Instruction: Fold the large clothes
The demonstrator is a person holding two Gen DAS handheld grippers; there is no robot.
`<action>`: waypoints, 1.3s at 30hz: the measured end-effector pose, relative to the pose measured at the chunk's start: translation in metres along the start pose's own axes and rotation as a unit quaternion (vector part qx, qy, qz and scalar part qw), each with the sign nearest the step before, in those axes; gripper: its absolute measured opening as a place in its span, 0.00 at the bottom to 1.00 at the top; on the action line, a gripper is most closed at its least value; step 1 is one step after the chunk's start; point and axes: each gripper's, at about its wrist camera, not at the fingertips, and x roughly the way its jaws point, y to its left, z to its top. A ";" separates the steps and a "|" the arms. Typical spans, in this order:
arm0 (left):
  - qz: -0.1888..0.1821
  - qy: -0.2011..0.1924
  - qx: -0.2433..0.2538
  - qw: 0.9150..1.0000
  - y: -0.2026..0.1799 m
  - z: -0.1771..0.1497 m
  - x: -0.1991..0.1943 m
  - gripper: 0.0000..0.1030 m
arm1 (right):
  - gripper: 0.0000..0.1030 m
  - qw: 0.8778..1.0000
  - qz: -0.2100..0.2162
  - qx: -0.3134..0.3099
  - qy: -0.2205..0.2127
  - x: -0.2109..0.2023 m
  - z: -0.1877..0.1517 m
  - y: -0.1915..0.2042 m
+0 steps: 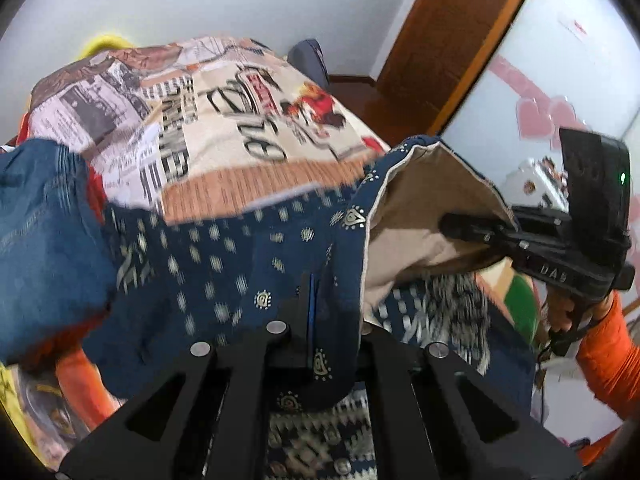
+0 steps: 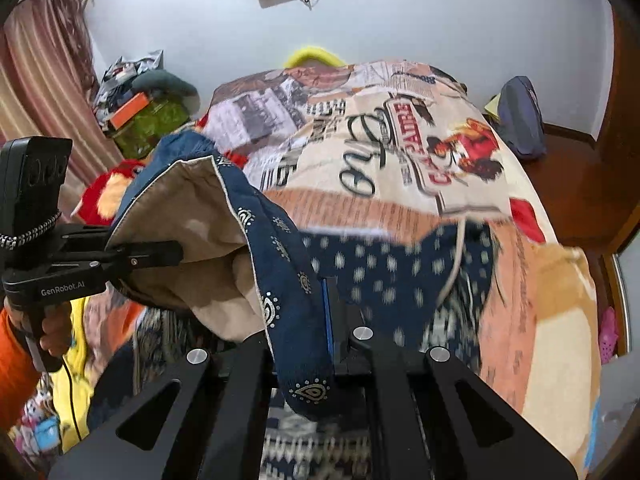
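Note:
A navy patterned garment [image 1: 224, 264] with a beige lining [image 1: 416, 216] hangs lifted above the bed; it also shows in the right wrist view [image 2: 280, 240]. My left gripper [image 1: 312, 312] is shut on its navy edge, and shows in the right wrist view [image 2: 160, 256] clamped on the beige lining. My right gripper [image 2: 332, 320] is shut on the same garment's edge, and shows in the left wrist view [image 1: 464, 230] pinching the lining. The cloth stretches between the two grippers. The fingertips are hidden in fabric.
A printed bedspread [image 2: 400, 152] covers the bed. Blue denim [image 1: 40, 216] and red cloth [image 2: 104, 192] lie at the left. A cluttered pile [image 2: 148, 108] stands by the curtain [image 2: 44, 80]. A dark bag [image 2: 520, 116] sits by the wall, a wooden door [image 1: 444, 40] at the right.

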 end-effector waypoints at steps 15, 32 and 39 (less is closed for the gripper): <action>0.048 0.068 0.006 0.997 -0.015 -0.095 0.009 0.27 | 0.09 0.998 -0.007 0.023 0.066 -0.003 -0.071 0.007; 0.110 -0.068 -0.034 0.991 0.004 -0.069 -0.094 0.64 | 0.56 0.999 -0.049 -0.002 -0.016 -0.076 -0.054 0.011; 0.142 -0.084 -0.143 0.976 0.079 -0.059 -0.097 0.76 | 0.68 0.996 -0.074 0.033 -0.040 -0.067 -0.032 -0.014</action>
